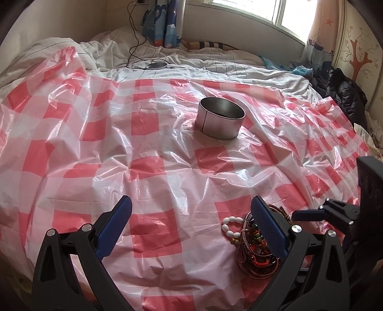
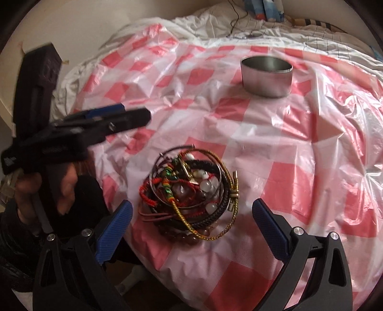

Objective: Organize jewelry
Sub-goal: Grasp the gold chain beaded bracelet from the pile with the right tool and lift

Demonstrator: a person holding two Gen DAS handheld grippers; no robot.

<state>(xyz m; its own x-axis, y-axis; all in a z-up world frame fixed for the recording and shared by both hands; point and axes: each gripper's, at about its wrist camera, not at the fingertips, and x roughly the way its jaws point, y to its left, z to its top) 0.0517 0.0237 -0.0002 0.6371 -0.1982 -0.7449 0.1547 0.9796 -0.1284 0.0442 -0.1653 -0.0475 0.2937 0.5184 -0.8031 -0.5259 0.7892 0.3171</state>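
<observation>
A tangled pile of bracelets and beaded jewelry (image 2: pixel 191 193) lies on the red-and-white checked plastic sheet (image 2: pixel 299 148). My right gripper (image 2: pixel 191 213) is open just above and behind the pile, empty. In the left wrist view the pile (image 1: pixel 253 241) sits partly behind my left gripper's right finger, with a white bead bracelet (image 1: pixel 231 227) at its edge. My left gripper (image 1: pixel 191 215) is open and empty, left of the pile; it also shows in the right wrist view (image 2: pixel 134 114). A round open metal tin (image 1: pixel 220 117) stands farther back; it also shows in the right wrist view (image 2: pixel 267 75).
The sheet (image 1: pixel 167 172) covers a bed with rumpled white bedding (image 1: pixel 107 47). A black cable and a round device (image 1: pixel 156 65) lie behind it. Dark clothing (image 1: pixel 344 91) is at the right, by the wall. A window (image 1: pixel 275 12) is at the back.
</observation>
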